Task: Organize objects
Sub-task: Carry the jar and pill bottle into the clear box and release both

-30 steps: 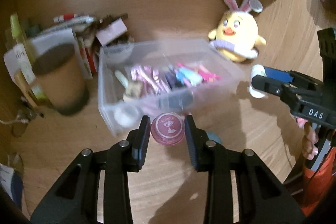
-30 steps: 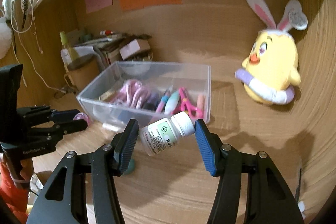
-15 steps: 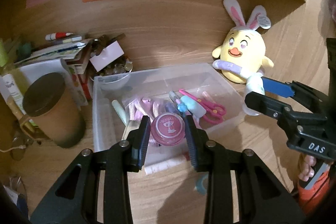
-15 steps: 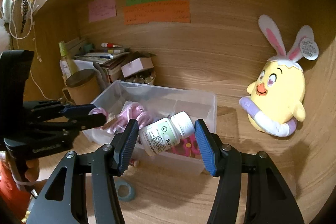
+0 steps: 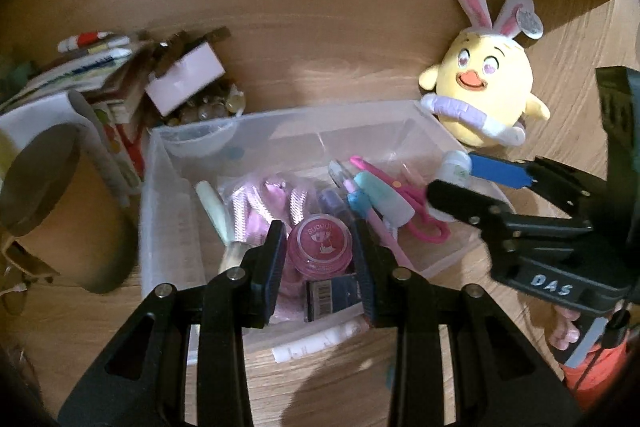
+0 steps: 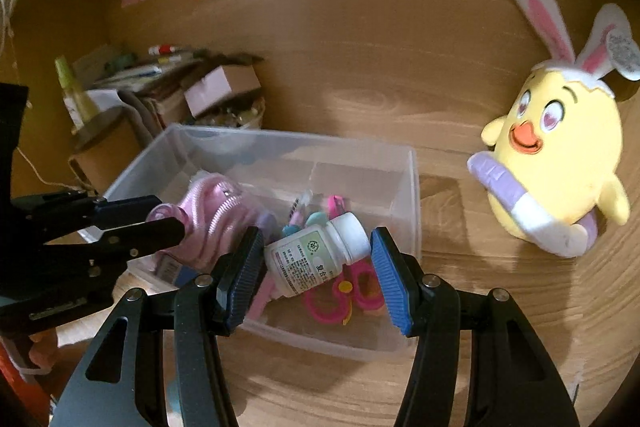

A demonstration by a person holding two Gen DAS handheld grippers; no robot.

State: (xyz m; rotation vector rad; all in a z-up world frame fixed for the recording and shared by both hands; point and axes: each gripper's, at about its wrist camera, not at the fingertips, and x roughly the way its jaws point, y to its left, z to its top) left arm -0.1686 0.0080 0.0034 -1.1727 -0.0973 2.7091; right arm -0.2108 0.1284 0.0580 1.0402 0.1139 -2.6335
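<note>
- Left wrist view: left claw (image 5: 320,247) clamped on a small round pink lidded jar (image 5: 320,245), held over the near half of the clear plastic storage box (image 5: 160,195). Jar not yet dropped.
- Box already holds a pink zip pouch (image 5: 260,199), pink-handled scissors (image 5: 416,211), pastel pens (image 5: 376,195) and a dark barcoded item (image 5: 328,295); sorting looks well along.
- Left out: a white tube (image 5: 320,341) on the wooden surface (image 5: 320,379) at 6 o'clock of the box, touching or just beside its front wall.
- Right claw (image 5: 460,179) comes in from 3 o'clock, near the box's right rim; the two could crowd each other.
- Around: yellow chick plush with rabbit ears (image 5: 484,83) at 2 o'clock, brown lidded cup (image 5: 52,195) at 9 o'clock, stack of books and pens (image 5: 92,67) at 10 o'clock.
- Right wrist view: right claw (image 6: 316,259) grips a white plastic pill bottle with green-marked label (image 6: 316,255), tilted, cap toward 2 o'clock, over the box's near right part above the scissors (image 6: 340,295). Not released.
- Left claw (image 6: 160,219) at 9 o'clock with the jar (image 6: 164,215). Free floor in the box lies toward 12 o'clock.
</note>
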